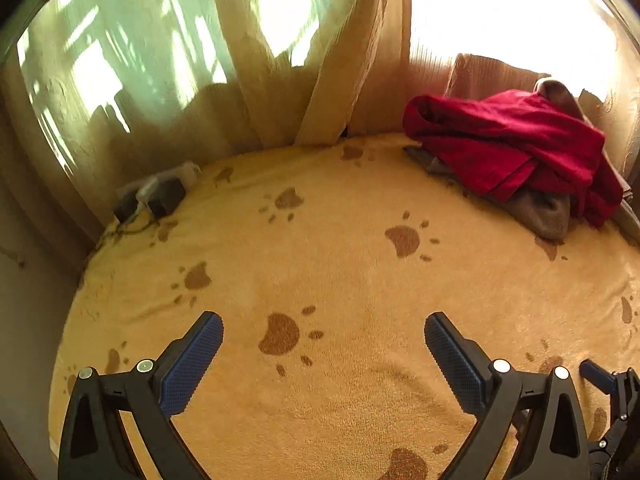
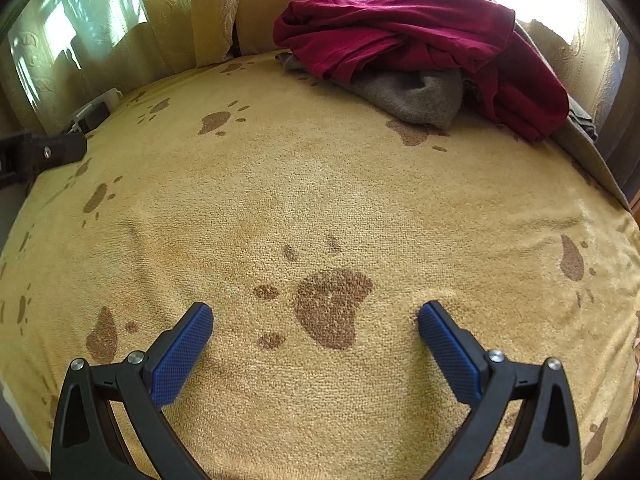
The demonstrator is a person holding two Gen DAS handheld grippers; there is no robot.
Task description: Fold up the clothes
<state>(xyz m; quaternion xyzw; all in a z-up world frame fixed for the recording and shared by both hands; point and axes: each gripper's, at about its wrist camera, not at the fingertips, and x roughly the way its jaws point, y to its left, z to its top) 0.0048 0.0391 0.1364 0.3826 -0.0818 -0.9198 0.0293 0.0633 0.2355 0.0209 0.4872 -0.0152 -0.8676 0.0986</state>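
Red garment: crumpled heap, upper right of frame, atop grey cloth.
Blanket: yellow, paw-printed.
Left gripper: jaws wide, empty.
Right gripper: jaws wide, empty.

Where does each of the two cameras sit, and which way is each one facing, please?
Left wrist: on the left claw, open, low over the paw-print blanket, facing the curtains; the right claw's tip shows at right.
Right wrist: on the right claw, open, facing the red garment on the grey one; the left claw's frame shows at left.
Shared: blanket, clothes pile, curtains.
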